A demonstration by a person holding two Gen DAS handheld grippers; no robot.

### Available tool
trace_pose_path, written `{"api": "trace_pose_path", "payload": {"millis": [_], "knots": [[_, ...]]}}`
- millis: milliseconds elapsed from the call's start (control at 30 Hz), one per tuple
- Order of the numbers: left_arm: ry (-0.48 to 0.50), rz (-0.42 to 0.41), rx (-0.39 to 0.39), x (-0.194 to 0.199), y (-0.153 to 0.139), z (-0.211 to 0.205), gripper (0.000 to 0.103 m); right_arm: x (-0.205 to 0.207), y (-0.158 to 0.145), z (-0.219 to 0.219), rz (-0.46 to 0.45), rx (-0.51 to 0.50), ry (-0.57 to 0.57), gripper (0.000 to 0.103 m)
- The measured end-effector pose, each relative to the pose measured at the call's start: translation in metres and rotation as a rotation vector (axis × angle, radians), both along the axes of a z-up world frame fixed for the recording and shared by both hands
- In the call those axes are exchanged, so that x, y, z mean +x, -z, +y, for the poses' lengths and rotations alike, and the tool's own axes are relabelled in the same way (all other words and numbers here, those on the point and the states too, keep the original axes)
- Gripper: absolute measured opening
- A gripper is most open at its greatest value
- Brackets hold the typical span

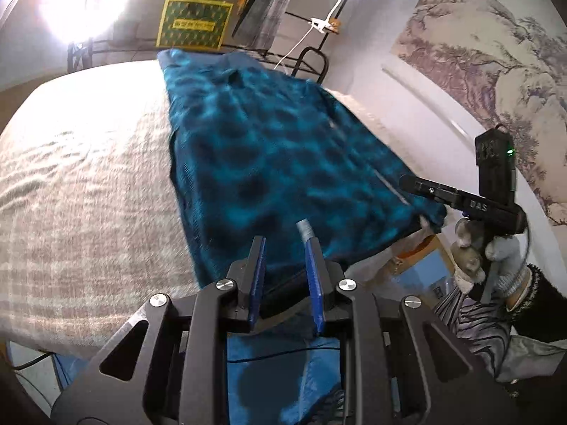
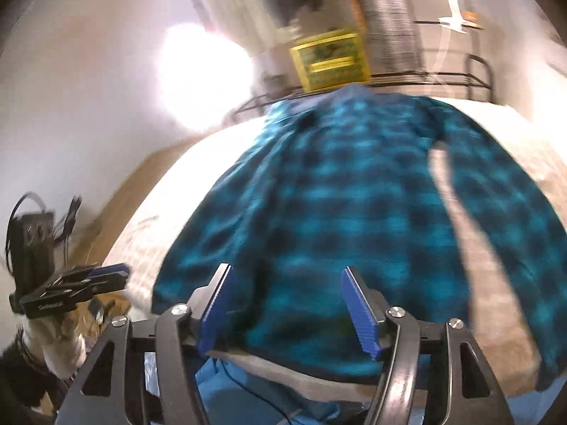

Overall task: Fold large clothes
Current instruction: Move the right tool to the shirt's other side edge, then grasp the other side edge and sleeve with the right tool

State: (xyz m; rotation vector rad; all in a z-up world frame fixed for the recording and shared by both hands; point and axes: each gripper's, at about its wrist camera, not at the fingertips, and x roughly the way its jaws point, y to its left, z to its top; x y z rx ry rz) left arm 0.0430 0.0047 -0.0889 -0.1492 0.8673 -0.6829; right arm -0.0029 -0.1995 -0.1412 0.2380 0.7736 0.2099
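Note:
A teal and black plaid shirt (image 1: 276,163) lies flat and lengthwise on a bed; it also shows in the right wrist view (image 2: 354,212), with one sleeve lying along its right side (image 2: 524,219). My left gripper (image 1: 285,242) is open and empty, its blue-padded fingers just over the shirt's near hem. My right gripper (image 2: 287,272) is open and empty, over the near hem. Each gripper shows in the other's view: the right one at the shirt's near right corner (image 1: 460,200), the left one off the bed's left edge (image 2: 78,283).
The bed has a beige checked cover (image 1: 88,184). A metal bed frame (image 1: 308,60) and a yellow-green box (image 1: 195,23) stand at the far end. A bright lamp (image 1: 81,3) glares at left. A wall with a landscape mural (image 1: 496,71) runs along the right.

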Motion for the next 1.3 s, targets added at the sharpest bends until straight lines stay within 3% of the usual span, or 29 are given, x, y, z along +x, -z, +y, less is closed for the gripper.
{"api": "trace_pose_path", "payload": {"millis": [267, 333, 500, 667, 1000, 1200, 1300], "knots": [[0.046, 0.002, -0.020, 0.011, -0.013, -0.032, 0.022, -0.035, -0.029, -0.104, 0.038, 0.000, 0.207, 0.068], [0.062, 0.015, -0.030, 0.017, -0.011, -0.045, 0.022, -0.042, -0.036, -0.128, 0.041, 0.016, 0.232, 0.074], [0.122, 0.034, -0.031, 0.018, -0.005, -0.089, 0.022, -0.063, -0.042, -0.188, 0.041, 0.021, 0.336, 0.074], [0.207, 0.054, -0.027, 0.020, 0.004, -0.144, 0.022, -0.073, -0.024, -0.243, 0.067, 0.021, 0.444, 0.074], [0.347, 0.108, -0.017, 0.030, 0.041, -0.276, 0.022, -0.072, 0.031, -0.305, 0.148, 0.051, 0.538, 0.077], [0.401, 0.169, 0.040, 0.023, 0.079, -0.312, 0.022, -0.067, 0.049, -0.321, 0.173, 0.066, 0.548, 0.078], [0.386, 0.201, -0.002, 0.027, 0.085, -0.307, 0.022, -0.064, 0.055, -0.329, 0.178, 0.097, 0.545, 0.080]]}}
